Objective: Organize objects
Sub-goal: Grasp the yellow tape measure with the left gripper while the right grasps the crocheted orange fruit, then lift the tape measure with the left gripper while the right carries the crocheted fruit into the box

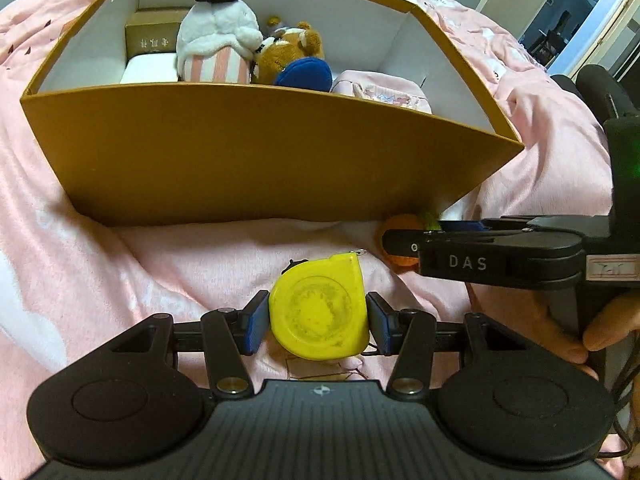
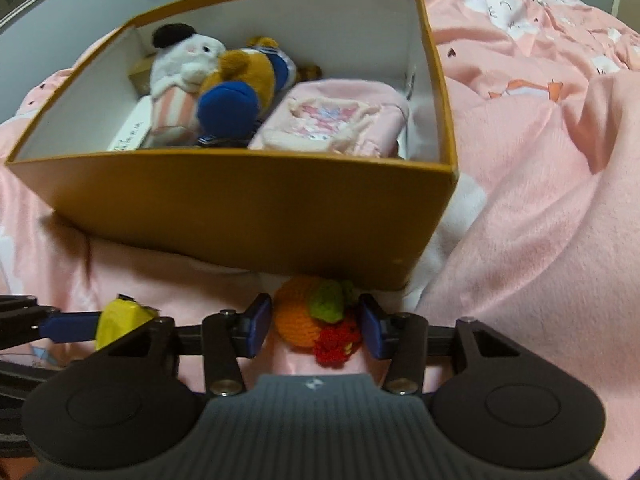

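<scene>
Pinching yellow tape measure: left tongs | right tongs spread around crochet toy

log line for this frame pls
left gripper: shut on tape measure | right gripper: open around knit toy | box: holds plush toys | bed: both items outside box

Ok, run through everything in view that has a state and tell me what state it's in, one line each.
Left gripper: shut on the yellow tape measure.
Right gripper: fingers either side of the crochet toy, contact unclear.
Box: open, no lid, on the pink blanket.
White plush, brown plush, pink pouch: inside the box.
</scene>
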Demonstrator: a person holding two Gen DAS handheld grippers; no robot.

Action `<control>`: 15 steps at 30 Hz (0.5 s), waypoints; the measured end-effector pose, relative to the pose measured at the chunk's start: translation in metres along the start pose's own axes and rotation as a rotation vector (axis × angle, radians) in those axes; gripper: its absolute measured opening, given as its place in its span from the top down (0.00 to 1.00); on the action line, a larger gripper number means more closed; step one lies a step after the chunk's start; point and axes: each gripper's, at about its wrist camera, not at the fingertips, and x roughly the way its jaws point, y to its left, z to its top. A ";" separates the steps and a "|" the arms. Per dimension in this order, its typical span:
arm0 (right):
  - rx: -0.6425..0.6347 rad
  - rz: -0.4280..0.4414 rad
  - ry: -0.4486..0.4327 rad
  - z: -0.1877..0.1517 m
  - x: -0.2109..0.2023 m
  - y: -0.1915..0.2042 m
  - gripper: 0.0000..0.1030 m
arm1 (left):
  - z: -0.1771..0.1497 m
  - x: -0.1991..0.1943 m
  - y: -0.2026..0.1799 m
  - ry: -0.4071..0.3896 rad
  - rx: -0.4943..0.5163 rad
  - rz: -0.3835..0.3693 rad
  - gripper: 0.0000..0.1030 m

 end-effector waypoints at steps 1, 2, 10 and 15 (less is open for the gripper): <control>0.001 0.000 0.002 -0.001 0.002 -0.001 0.51 | 0.000 0.001 0.000 0.003 -0.001 0.000 0.43; 0.006 0.004 0.003 -0.002 0.003 -0.002 0.51 | 0.000 0.002 0.000 0.005 -0.002 -0.001 0.43; 0.015 0.040 -0.019 -0.010 -0.025 0.001 0.54 | 0.003 -0.022 -0.003 -0.003 0.006 -0.068 0.43; -0.082 0.081 -0.099 -0.015 -0.080 0.014 0.54 | 0.018 -0.055 -0.011 -0.053 0.013 -0.138 0.43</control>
